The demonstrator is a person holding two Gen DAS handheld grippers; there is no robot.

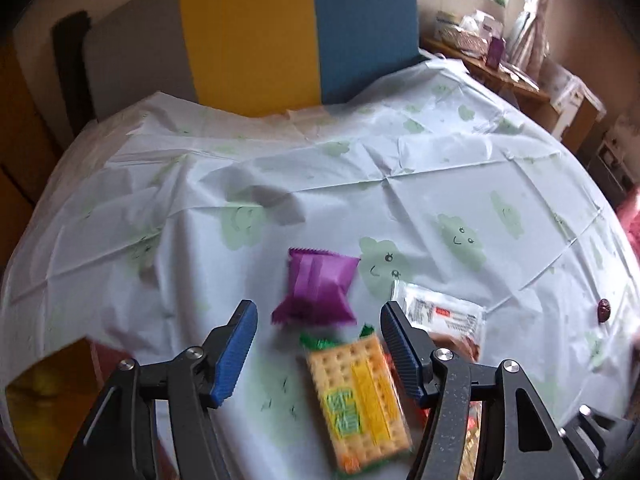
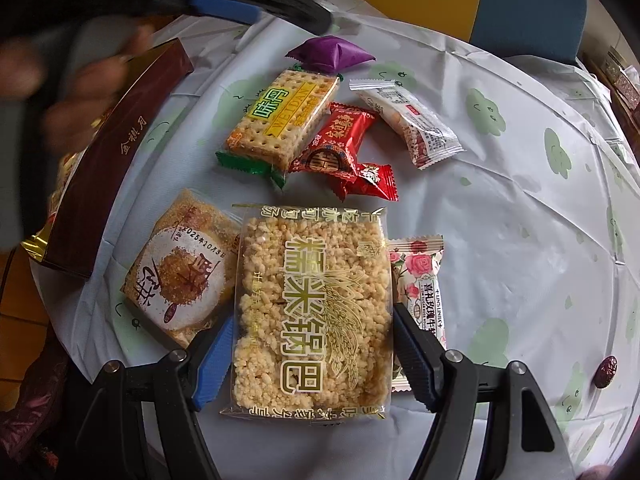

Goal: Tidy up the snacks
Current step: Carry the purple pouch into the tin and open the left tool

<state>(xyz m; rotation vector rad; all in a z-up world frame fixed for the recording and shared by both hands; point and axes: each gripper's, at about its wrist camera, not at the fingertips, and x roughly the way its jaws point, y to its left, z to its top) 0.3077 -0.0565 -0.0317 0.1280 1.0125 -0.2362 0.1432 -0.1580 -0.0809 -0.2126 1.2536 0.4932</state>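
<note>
Several wrapped snacks lie on the cloud-print tablecloth [image 2: 520, 200]. My right gripper [image 2: 312, 344] is open, its fingers on both sides of a clear rice-crisp pack [image 2: 312, 312]. Beside that pack lie a round-label cake pack [image 2: 180, 268] and a rose-print bar [image 2: 420, 276]. Further off are a cracker pack [image 2: 280, 120], red candies [image 2: 340, 148], a white bar [image 2: 408, 120] and a purple packet [image 2: 330, 54]. My left gripper [image 1: 318, 344] is open above the cracker pack [image 1: 356, 396], with the purple packet [image 1: 318, 288] just ahead and the white bar [image 1: 444, 316] to the right.
A brown box [image 2: 112, 160] stands at the table's left edge, with a blurred hand and the other gripper above it. A dark red date [image 2: 606, 370] lies at the right; it also shows in the left wrist view [image 1: 603, 309]. Yellow and blue chair backs [image 1: 304, 32] stand behind the table.
</note>
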